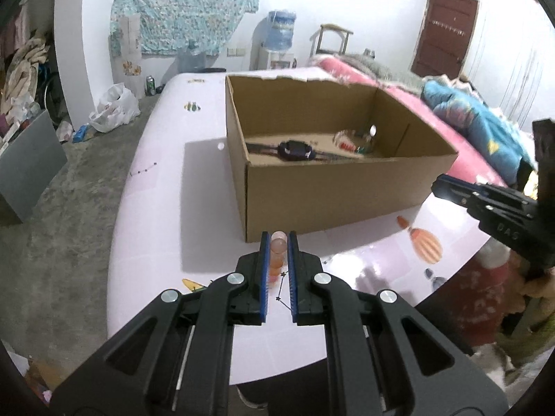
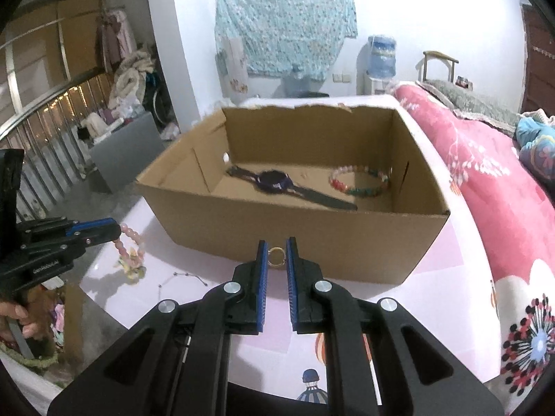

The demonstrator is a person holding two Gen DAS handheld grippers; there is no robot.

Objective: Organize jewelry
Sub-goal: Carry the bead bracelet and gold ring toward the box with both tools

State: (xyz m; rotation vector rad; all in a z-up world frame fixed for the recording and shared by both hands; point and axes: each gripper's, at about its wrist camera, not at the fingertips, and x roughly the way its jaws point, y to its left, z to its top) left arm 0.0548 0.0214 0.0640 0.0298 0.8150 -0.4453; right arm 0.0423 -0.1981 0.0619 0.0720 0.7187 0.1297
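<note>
The cardboard box (image 2: 298,228) is plain brown. Inside lie a dark navy watch (image 2: 274,181) with a black strap and a beaded bracelet (image 2: 360,182) in red, green, white and pink. The left gripper (image 1: 278,242) — black, with blue pads — carries pale pink beads (image 1: 278,246). The ring (image 2: 276,256) is gold. The tablecloth (image 1: 166,208) is pale pink with small cartoon prints; the blanket (image 2: 492,187) is pink, flowered.

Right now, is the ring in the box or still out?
Out. The ring sits pinched between the right gripper's pads, in front of the box's near wall; only a watch and a bracelet lie inside.
</note>
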